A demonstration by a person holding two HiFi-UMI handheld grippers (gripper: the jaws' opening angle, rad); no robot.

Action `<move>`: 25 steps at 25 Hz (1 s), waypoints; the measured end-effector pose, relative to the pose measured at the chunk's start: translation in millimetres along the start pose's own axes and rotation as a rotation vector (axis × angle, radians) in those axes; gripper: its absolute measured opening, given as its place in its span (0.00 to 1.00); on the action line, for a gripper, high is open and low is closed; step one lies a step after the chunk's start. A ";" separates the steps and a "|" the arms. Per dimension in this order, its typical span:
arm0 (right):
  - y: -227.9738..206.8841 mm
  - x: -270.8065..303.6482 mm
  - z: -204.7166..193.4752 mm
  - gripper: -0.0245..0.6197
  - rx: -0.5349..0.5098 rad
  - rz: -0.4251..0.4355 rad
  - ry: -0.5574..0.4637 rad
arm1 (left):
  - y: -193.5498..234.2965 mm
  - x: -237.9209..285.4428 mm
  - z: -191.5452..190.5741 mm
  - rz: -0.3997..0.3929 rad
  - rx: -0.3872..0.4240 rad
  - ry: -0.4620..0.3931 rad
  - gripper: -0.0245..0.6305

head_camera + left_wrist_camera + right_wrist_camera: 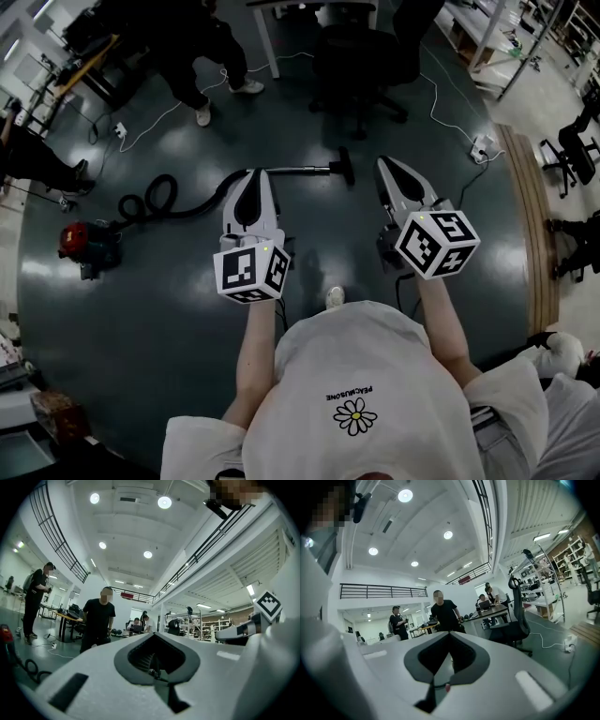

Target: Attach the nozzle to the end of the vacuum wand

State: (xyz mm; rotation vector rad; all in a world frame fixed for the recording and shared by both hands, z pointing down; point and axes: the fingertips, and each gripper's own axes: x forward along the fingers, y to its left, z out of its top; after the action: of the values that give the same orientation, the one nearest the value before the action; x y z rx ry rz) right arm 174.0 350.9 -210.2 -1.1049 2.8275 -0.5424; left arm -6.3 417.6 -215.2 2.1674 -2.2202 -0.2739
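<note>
- The left gripper (255,180) sits left of centre in the head view; its two fingers are pressed together into one point with nothing between them; its own view shows the same closed tip, aimed across the hall towards a standing person in black (97,623).
- The right gripper (388,172) sits right of centre; its fingers are likewise together and empty; its own view confirms the closed tip.
- The vacuum wand (300,171), a thin black tube, lies on the dark floor (169,319) across the upper middle of the frame; it runs rightward from just beyond the left gripper's tip.
- The nozzle (345,166), a small black piece, lies at the wand's right end; in the picture it falls in the gap between the two finger tips, nearer the right one; neither gripper touches it; whether it is already joined to the wand cannot be told.
- The black hose (150,199) coils at the left and leads to the red canister (86,246) near the left edge.
- A black office chair (366,66) stands at the top centre; a white power strip (483,148) lies at the upper right.
</note>
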 end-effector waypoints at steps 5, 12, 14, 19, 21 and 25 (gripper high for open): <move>0.7 16.8 -2.7 0.05 -0.001 0.004 0.007 | 15.6 7.0 -1.8 0.012 -0.001 -0.005 0.04; 7.8 36.1 -0.2 0.05 -0.020 0.000 -0.005 | 41.9 17.2 2.0 0.017 -0.006 -0.022 0.04; 7.5 39.6 -2.0 0.05 -0.016 -0.006 -0.009 | 49.1 19.7 -1.1 0.016 -0.017 -0.024 0.04; -0.1 42.7 3.4 0.05 -0.023 -0.034 -0.025 | 56.4 35.4 -4.6 -0.002 -0.039 -0.027 0.04; -3.7 42.2 6.6 0.05 -0.026 -0.045 -0.032 | 57.0 42.3 -4.3 -0.015 -0.043 -0.024 0.04; -17.0 44.0 13.2 0.05 -0.023 -0.073 -0.041 | 54.8 57.3 -4.7 -0.029 -0.051 -0.022 0.04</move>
State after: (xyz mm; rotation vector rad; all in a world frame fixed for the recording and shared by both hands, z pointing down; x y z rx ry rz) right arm 154.7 306.0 -213.5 -1.2126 2.7750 -0.4872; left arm -61.7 361.0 -208.6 2.1825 -2.1698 -0.3529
